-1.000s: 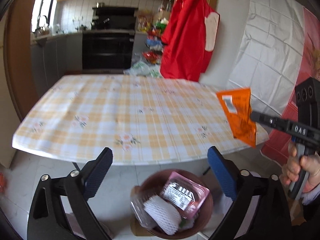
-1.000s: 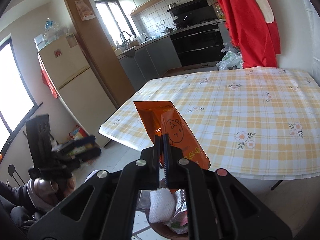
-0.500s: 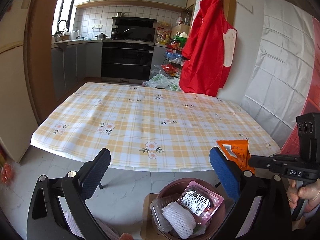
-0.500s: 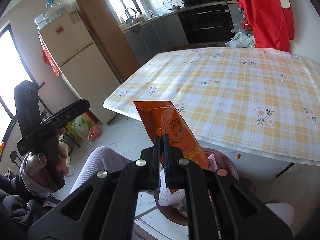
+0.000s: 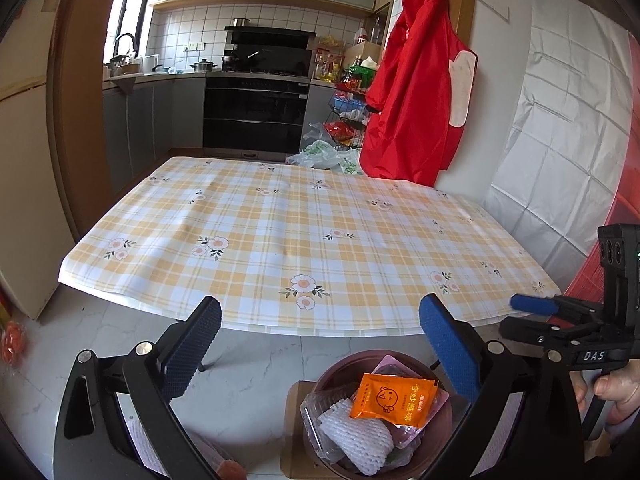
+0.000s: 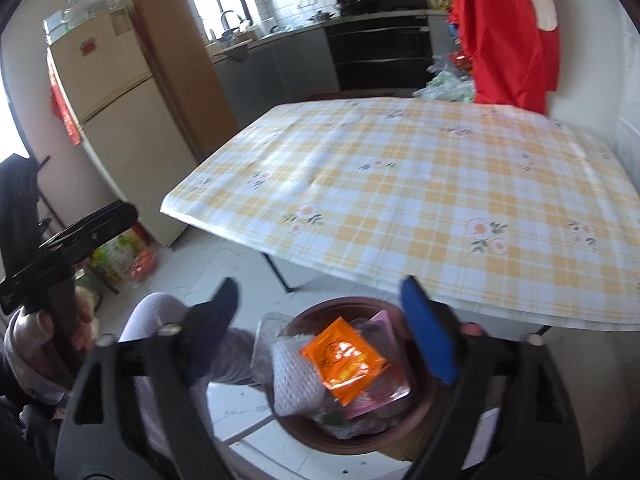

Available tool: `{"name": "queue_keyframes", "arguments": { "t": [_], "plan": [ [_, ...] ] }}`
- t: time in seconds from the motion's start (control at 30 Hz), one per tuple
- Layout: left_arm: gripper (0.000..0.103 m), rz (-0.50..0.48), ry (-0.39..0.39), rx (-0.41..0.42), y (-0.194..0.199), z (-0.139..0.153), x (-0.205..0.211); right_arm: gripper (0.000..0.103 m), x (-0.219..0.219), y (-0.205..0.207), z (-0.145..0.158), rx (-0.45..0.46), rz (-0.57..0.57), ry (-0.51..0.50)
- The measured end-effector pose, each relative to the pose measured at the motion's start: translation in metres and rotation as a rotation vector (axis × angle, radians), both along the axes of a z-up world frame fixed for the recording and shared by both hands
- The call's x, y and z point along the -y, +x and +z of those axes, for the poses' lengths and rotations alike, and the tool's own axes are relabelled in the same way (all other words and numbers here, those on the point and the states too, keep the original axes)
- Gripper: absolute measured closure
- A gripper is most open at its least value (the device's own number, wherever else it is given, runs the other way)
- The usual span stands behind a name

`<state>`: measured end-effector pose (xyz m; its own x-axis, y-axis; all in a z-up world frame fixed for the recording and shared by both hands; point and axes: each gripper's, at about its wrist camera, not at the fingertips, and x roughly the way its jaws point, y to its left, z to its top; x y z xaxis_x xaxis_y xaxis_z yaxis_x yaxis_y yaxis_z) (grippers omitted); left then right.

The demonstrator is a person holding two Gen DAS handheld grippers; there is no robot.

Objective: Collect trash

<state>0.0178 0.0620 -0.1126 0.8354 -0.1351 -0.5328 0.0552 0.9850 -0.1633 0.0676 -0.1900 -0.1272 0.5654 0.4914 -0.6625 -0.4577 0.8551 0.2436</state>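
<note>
- Kitchen/dining corner: table (image 5: 304, 236) w/ yellow-check floral cloth shows nothing on top in either view; oven, fridge, red apron (image 5: 420, 92) hanging on wall behind.
- Change vs 0.5 s ago: orange snack packet (image 5: 394, 399) was pinched in right gripper (image 6: 320, 320) above the bin; now it's out of the jaws & lying flat on top of the pile in the brown trash bin (image 5: 332, 372), orange face up.
- Right gripper: jaws now spread wide, nothing between them, hanging directly over the bin. Its view is motion-blurred, so prob. moving at this instant.
- Left gripper (image 5: 320, 344): jaws wide apart, holding nothing, also pointed down toward bin; same as before.
- Bin contents: packet rests on white foam net sleeve (image 5: 356, 436), clear plastic tray & pink-labelled tray under/beside it. Bin sits on floor just off the table's near edge.
- Meaning: drop done, this item's collected. W/ tabletop showing no more litter, task looks at or near finish; some stuff on floor at far left, can't tell if trash.
</note>
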Motion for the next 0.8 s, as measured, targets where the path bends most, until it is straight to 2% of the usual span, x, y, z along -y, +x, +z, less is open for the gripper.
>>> {"name": "queue_keyframes", "arguments": {
  "t": [0.13, 0.27, 0.4, 0.5, 0.63, 0.7, 0.8],
  "plan": [
    [0.006, 0.0, 0.007, -0.001, 0.0, 0.002, 0.002, 0.006, 0.009, 0.002, 0.006, 0.031, -0.071, -0.031],
    [0.006, 0.007, 0.039, 0.019, -0.001, 0.011, 0.007, 0.006, 0.016, 0.002, 0.017, 0.085, -0.166, -0.084],
    [0.006, -0.002, 0.065, 0.048, -0.003, 0.025, 0.012, 0.006, 0.028, 0.002, 0.036, 0.123, -0.25, -0.08],
    [0.006, -0.021, 0.07, 0.079, -0.004, 0.038, 0.016, 0.006, 0.035, -0.003, 0.052, 0.15, -0.271, -0.061],
    [0.006, -0.04, 0.087, 0.126, -0.007, 0.057, 0.023, 0.006, 0.034, -0.015, 0.077, 0.232, -0.276, -0.099],
    [0.006, -0.039, 0.088, 0.147, -0.009, 0.066, 0.025, 0.006, 0.037, -0.02, 0.09, 0.257, -0.285, -0.087],
    [0.006, -0.048, 0.053, 0.169, -0.012, 0.078, 0.025, 0.006, 0.04, -0.026, 0.106, 0.288, -0.304, -0.082]
  ]
}}
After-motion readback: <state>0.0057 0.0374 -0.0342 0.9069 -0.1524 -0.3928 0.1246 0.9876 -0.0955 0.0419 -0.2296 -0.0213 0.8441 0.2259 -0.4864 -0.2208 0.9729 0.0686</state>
